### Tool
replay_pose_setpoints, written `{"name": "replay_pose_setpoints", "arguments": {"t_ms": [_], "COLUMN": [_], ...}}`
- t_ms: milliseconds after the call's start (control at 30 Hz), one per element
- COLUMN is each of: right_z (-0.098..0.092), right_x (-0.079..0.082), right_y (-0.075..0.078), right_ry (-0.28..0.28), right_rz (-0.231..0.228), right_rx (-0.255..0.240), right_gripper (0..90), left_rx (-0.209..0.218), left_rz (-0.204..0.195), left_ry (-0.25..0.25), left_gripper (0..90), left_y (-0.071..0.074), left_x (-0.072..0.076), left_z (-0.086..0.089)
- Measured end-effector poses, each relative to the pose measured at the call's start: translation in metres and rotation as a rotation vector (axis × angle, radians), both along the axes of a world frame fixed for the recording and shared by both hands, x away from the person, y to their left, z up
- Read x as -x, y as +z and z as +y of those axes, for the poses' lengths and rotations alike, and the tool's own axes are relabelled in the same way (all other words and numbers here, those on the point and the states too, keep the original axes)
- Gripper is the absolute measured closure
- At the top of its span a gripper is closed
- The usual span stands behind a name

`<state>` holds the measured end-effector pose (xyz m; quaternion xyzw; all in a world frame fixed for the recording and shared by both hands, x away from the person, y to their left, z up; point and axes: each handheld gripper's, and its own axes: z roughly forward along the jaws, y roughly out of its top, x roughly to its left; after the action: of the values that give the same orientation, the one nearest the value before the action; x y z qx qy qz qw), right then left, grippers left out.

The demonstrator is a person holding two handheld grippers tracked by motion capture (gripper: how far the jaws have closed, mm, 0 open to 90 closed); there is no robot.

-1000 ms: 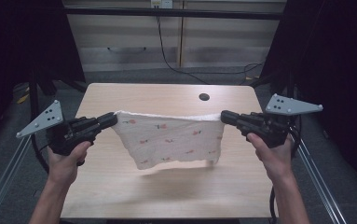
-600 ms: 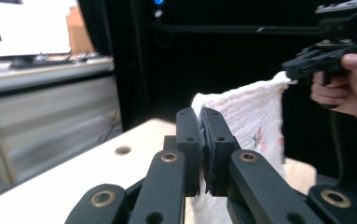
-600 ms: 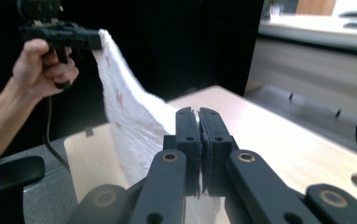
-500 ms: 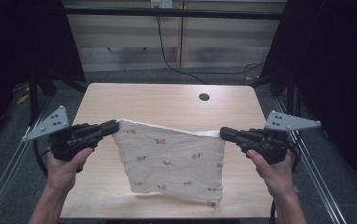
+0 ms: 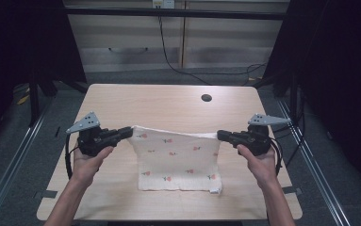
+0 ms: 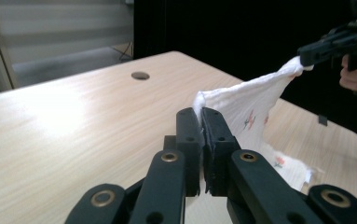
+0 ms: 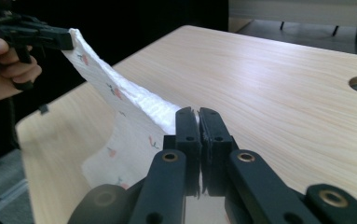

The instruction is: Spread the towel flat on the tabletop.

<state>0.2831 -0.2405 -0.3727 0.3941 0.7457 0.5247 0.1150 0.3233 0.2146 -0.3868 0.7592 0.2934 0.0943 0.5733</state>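
While both claws pinch its corners, the cloth [image 5: 178, 160] drapes between them.

- Cloth [image 5: 178, 160] corners pinched inside the jaws of left gripper [image 5: 130, 132] and right gripper [image 5: 219, 135]; the held edges hidden.
- Table [image 5: 168, 103] under cloth covered; near edge cut by frame bottom in high view.
- Forearms cut at bottom edge.
- Print on cloth too small to identify.

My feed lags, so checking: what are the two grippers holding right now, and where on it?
Both hold the white cloth: the left gripper pinches its upper left corner, the right gripper its upper right corner. Its lower edge lies on the table.
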Motion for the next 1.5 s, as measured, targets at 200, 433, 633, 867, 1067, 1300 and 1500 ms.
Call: {"name": "replay_pose_setpoints", "arguments": {"t_ms": [200,433,633,867,1067,1300,1500], "right_z": [0.0,-0.003,-0.002,-0.005,-0.002,0.004,0.006], "right_x": [-0.015,-0.04,-0.061,-0.082,-0.099,-0.116,-0.121], "right_y": [-0.013,-0.032,-0.048,-0.063,-0.072,-0.077,-0.08], "right_ry": [-0.018,-0.029,-0.052,-0.063,-0.063,-0.114,-0.151], "right_rz": [0.033,0.093,0.127,0.145,0.164,0.172,0.173], "right_rx": [0.024,0.025,0.049,0.037,0.06,0.109,0.155], "right_gripper": [87.0,86.6,86.6,84.8,85.5,82.5,74.0], "left_rx": [-0.017,-0.06,-0.056,-0.075,-0.07,-0.096,-0.093], "left_rz": [0.046,0.092,0.124,0.148,0.193,0.199,0.201], "left_ry": [0.016,0.021,0.043,0.057,0.066,0.081,0.116], "left_gripper": [86.8,86.6,86.6,86.3,85.8,80.8,75.7], "left_y": [-0.018,-0.034,-0.051,-0.065,-0.075,-0.076,-0.073], "left_x": [-0.016,-0.041,-0.055,-0.068,-0.088,-0.102,-0.104], "left_z": [-0.007,-0.012,-0.018,-0.021,-0.022,-0.025,-0.013]}}
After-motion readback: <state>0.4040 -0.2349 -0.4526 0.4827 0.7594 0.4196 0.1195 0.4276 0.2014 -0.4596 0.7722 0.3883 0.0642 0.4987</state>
